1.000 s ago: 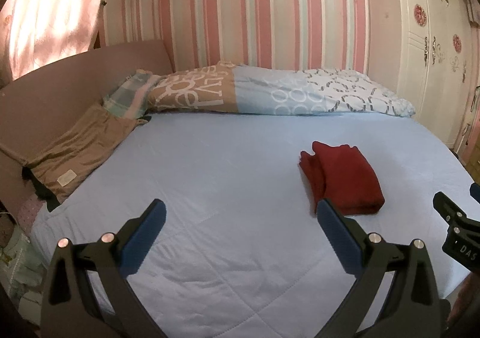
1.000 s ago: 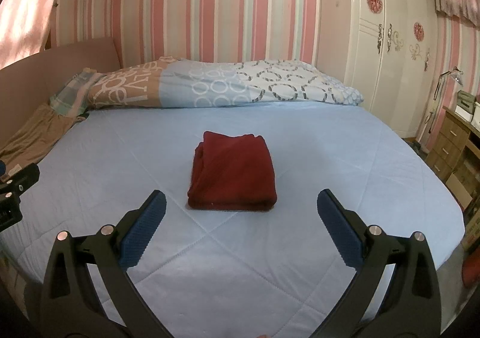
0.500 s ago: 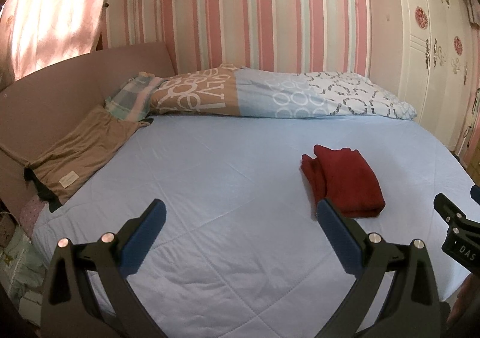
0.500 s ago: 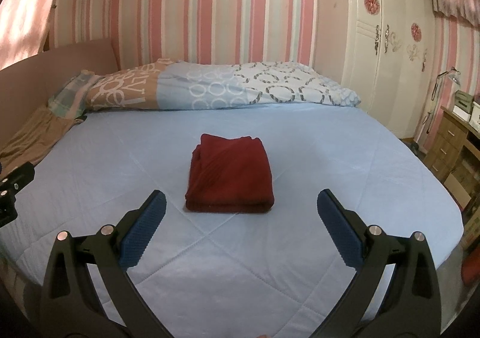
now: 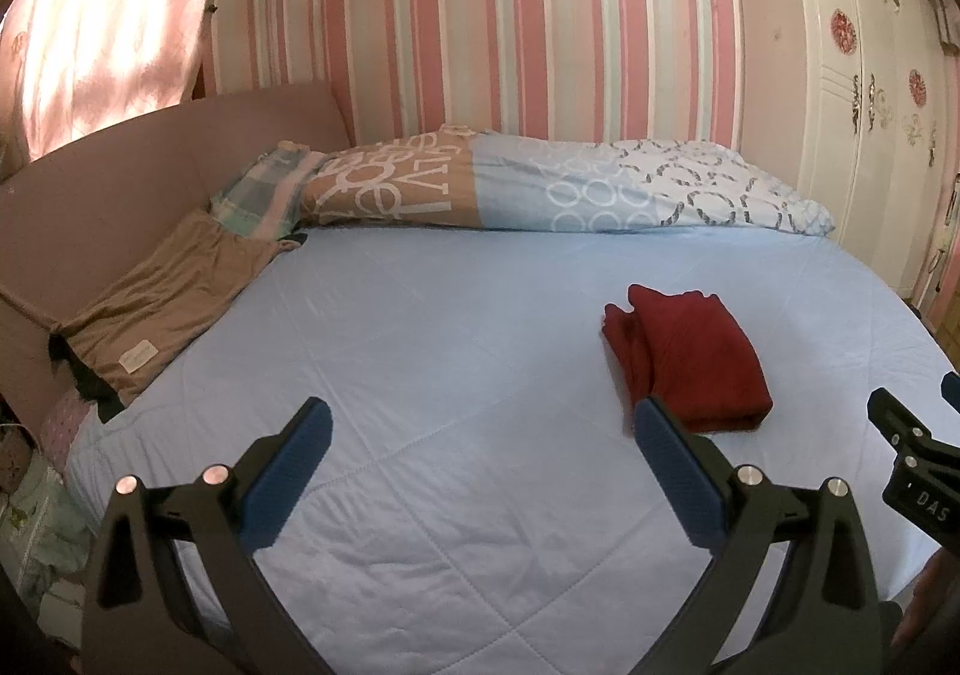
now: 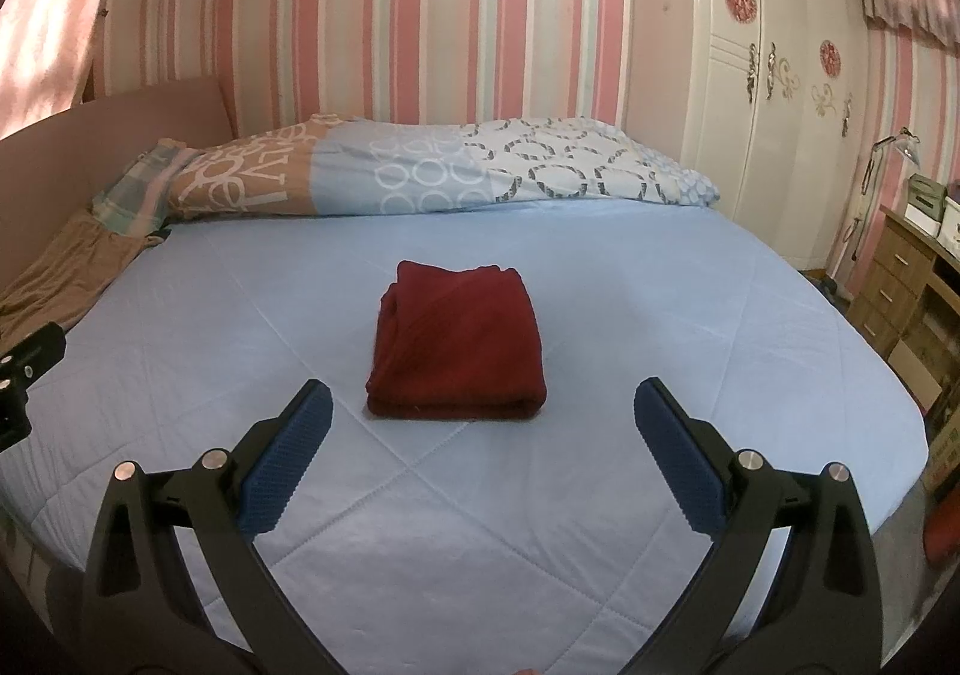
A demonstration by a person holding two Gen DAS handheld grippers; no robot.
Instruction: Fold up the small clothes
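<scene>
A dark red garment (image 6: 459,342) lies folded into a neat rectangle on the light blue bed cover (image 6: 660,327). In the right wrist view it sits just beyond my right gripper (image 6: 482,429), which is open and holds nothing. In the left wrist view the same red garment (image 5: 690,354) lies to the right, its near corner behind the right fingertip (image 5: 657,426) of my open, empty left gripper (image 5: 482,429). Part of the right gripper (image 5: 915,465) shows at the right edge of that view.
A rolled patterned duvet (image 5: 540,183) lies along the far side of the bed. A brown garment (image 5: 156,303) lies against the pink headboard (image 5: 120,177) at the left. A white wardrobe (image 6: 774,93) and wooden drawers (image 6: 900,285) stand to the right of the bed.
Both grippers have drawn back and tilted up a little, so the red garment sits slightly lower in the views. Both stay open. The garment has not moved.
</scene>
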